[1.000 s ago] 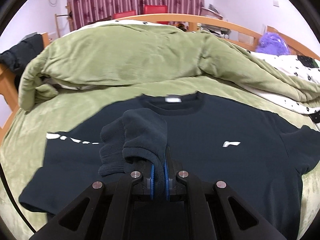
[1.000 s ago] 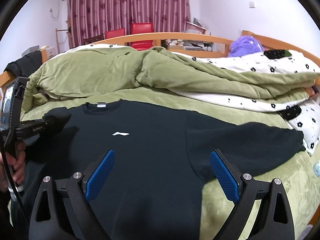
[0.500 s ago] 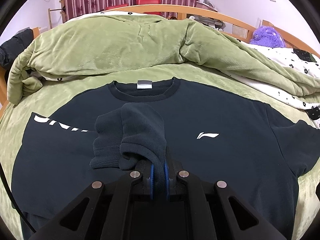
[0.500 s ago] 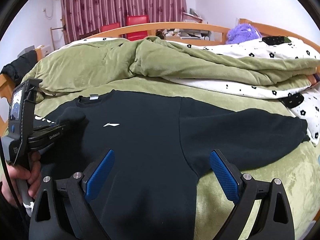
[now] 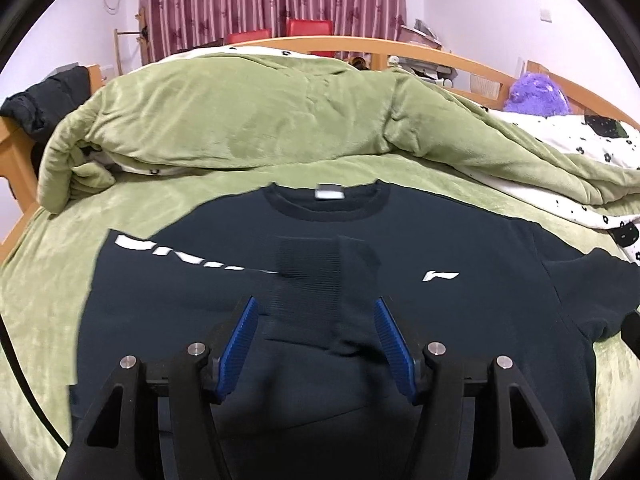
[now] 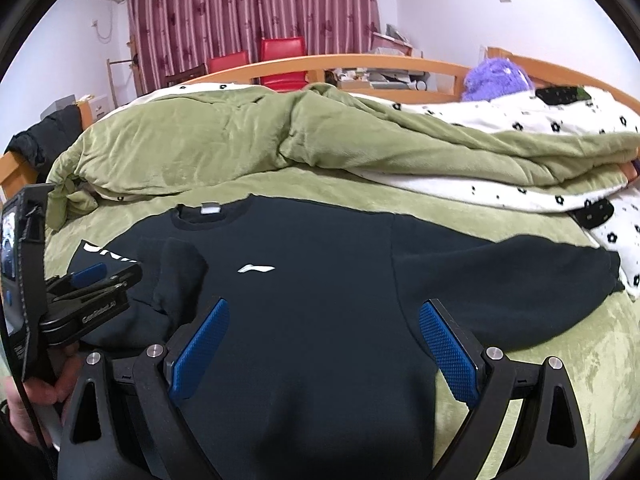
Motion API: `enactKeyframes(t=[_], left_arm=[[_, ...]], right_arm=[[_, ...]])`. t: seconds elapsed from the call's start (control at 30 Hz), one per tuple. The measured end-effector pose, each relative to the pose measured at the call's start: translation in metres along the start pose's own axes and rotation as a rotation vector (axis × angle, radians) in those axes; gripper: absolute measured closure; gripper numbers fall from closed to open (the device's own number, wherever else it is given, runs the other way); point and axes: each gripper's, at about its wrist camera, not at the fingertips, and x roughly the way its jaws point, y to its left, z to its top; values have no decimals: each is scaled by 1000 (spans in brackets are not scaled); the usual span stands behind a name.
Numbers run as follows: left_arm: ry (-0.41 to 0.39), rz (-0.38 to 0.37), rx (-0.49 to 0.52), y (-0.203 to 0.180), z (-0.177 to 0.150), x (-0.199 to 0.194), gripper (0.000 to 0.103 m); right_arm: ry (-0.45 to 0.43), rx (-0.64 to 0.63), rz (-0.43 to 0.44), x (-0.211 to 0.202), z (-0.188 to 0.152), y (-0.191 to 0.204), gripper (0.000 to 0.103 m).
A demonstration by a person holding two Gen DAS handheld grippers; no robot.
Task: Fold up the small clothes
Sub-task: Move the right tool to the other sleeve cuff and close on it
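- A bedroom with maroon striped curtains (image 5: 272, 0); a wooden-framed bed (image 6: 360, 62) under a green plush cover (image 5: 48, 260) carries one bunched green quilt (image 5: 240, 120).
- One dark navy long-sleeved sweatshirt (image 6: 320, 320) lies flat on the cover, collar away from the cameras, its ribbed cuff (image 5: 310, 276) folded onto the chest.
- The left gripper (image 5: 316, 344): jaws have just been opening, now about half apart; the cuff, pinched a second ago, lies loose between them.
- The right gripper (image 6: 324, 352): jaws wide apart and empty over the sweatshirt's body, as before.
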Motion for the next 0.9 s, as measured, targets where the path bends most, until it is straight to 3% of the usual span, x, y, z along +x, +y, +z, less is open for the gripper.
enactKeyframes(t=[0.27,0.5,0.63,0.9], left_arm=[[-24,81,-41,87,-3,-28,44],[-32,162,-87,169,-10,-42,45],[-26,202,-113,213,-13,-41,44],[-8,219,-213,268,-26,-28,45]], right_arm=[[-10,-56,23,3,3,46,8],[22,-167,43,21,-18,96,8],[58,-236,69,39,-27,135,22],[46,-386,44,80,-27,215,22]])
